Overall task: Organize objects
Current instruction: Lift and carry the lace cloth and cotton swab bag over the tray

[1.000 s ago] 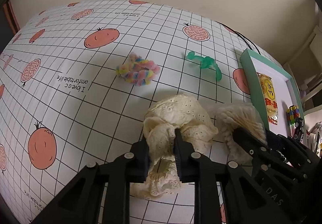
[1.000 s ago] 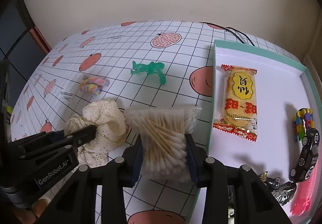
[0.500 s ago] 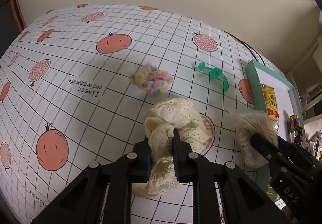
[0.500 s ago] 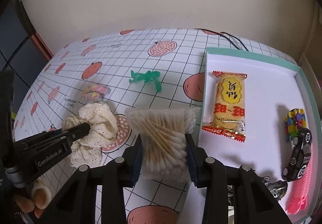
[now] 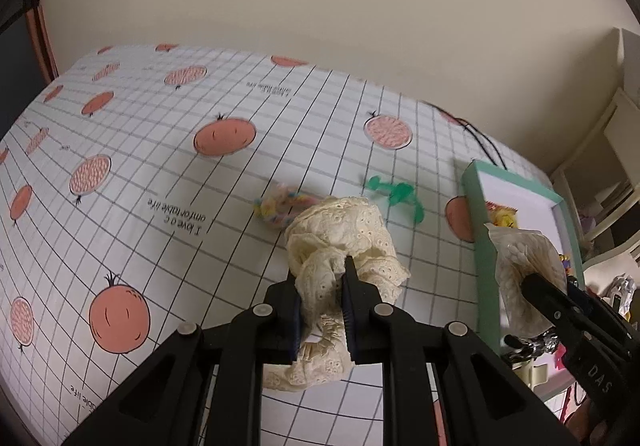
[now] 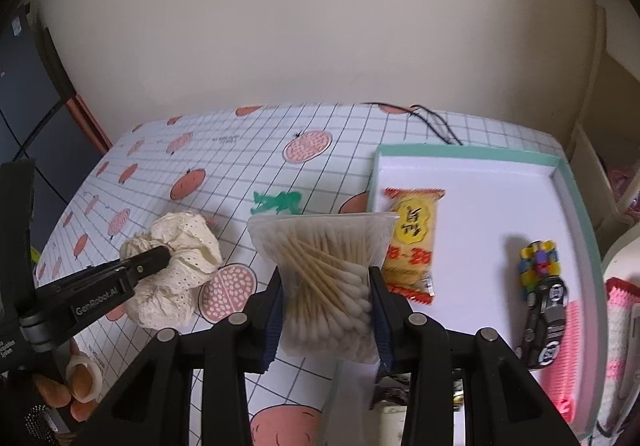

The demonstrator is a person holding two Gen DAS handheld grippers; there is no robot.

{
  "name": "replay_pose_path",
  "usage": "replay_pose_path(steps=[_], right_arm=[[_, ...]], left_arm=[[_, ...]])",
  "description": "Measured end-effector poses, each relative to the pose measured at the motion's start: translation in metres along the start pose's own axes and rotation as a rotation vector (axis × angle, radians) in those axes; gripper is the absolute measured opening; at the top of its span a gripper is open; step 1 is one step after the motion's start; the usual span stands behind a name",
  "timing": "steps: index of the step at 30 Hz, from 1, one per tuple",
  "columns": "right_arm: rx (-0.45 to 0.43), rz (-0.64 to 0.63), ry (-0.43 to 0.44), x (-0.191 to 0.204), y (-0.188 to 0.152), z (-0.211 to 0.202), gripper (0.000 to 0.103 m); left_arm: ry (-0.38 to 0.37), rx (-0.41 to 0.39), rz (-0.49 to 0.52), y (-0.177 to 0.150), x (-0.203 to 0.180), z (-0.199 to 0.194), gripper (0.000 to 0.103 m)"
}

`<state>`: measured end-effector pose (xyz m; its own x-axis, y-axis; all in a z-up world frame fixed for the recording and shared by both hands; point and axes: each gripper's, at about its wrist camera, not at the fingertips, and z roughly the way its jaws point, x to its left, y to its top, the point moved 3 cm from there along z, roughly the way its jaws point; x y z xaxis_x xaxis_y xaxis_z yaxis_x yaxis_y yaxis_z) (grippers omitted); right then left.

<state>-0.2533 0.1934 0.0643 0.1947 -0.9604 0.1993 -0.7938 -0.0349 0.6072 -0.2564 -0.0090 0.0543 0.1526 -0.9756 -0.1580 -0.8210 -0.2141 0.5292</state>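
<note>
Plain cream wall [image 6: 320, 25] ahead of me, matte, evenly lit, no harsh shadows. My table wears white grid-patterned cloth with orange fruit prints [image 5: 168, 165] and small upside-down lettering. Thin black cable [image 6: 434, 121] trails off table's far edge against wall. Off-white shelving unit [image 5: 612, 173] stands at right. Dark panel with reddish-brown wooden edge [image 6: 90, 121] at left.

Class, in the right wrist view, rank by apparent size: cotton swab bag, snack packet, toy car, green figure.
1. cotton swab bag, though nearest the camera, so enlarged.
2. snack packet.
3. toy car.
4. green figure, farthest off, so shrunk.
</note>
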Motion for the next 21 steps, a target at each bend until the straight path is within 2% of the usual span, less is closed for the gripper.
replay_pose_path(steps=[8,15,21], right_arm=[[-0.028,0.05,-0.015,-0.031,0.002,-0.013,0.041],[-0.049,0.094,-0.036,-0.06,-0.002,-0.023,0.041],[-0.057,0.116,-0.051,-0.079,-0.006,-0.026,0.041]], left_arm=[[-0.059,-0.041,0.011,0.008,-0.024,-0.018,0.018],[-0.129,-0.09,0.074,0.014,-0.072,-0.037,0.018],[-0.181,-0.1,0.12,0.014,-0.109,-0.039,0.018]])
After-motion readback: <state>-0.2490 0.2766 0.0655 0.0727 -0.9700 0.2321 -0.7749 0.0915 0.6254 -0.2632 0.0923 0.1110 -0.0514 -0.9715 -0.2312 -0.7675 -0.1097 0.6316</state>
